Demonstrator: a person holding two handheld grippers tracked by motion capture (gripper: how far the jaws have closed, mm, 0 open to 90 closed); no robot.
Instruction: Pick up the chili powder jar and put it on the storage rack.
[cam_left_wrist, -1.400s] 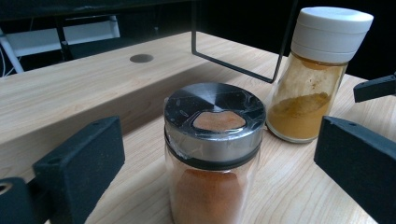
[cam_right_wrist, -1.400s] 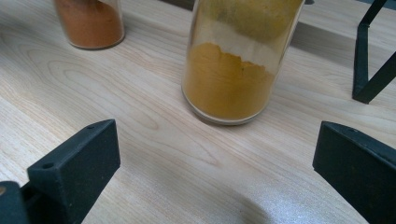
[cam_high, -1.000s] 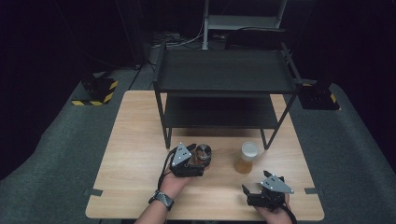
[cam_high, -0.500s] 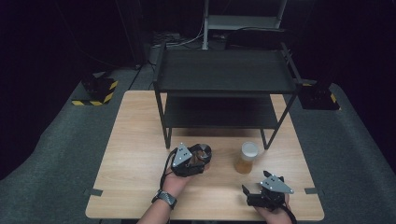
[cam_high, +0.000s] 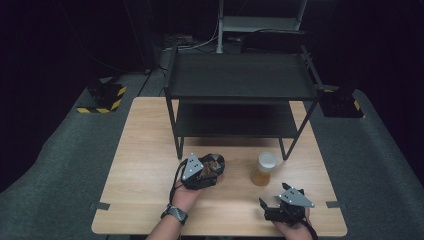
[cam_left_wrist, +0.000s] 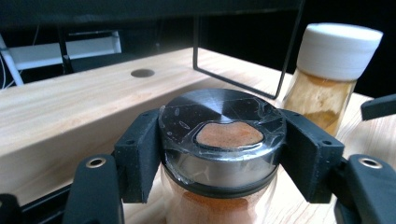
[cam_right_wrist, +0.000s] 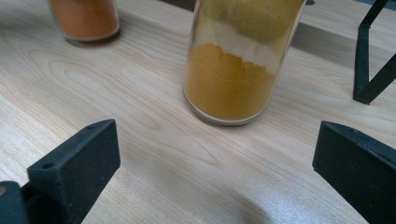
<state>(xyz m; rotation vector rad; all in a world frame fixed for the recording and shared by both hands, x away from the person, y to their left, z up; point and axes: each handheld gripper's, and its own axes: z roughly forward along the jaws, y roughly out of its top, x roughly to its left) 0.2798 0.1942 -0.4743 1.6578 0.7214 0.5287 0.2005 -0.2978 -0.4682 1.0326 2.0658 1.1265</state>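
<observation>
A glass jar of orange-red powder (cam_left_wrist: 222, 126) with a dark metal lid stands on the wooden table (cam_high: 145, 150). My left gripper (cam_left_wrist: 222, 154) is shut on it just under the lid; its jaws have just been closing on the jar. From above, the left gripper (cam_high: 212, 167) and this jar (cam_high: 216, 161) sit in front of the rack. To their right stands a white-capped jar of yellow powder (cam_high: 264, 168), free of both grippers. My right gripper (cam_high: 267, 209) rests near the front edge, open and facing the yellow jar (cam_right_wrist: 233, 70) with nothing between its fingers.
A black two-level wire rack (cam_high: 240, 90) stands at the back of the table, and its front legs come down just behind the jars. One rack leg (cam_right_wrist: 369, 70) is to the right of the yellow jar. Dark floor surrounds the table.
The left gripper's jaws have drawn in onto the dark-lidded jar, and the hand has barely shifted. The right gripper and the yellow jar have stayed where they were.
</observation>
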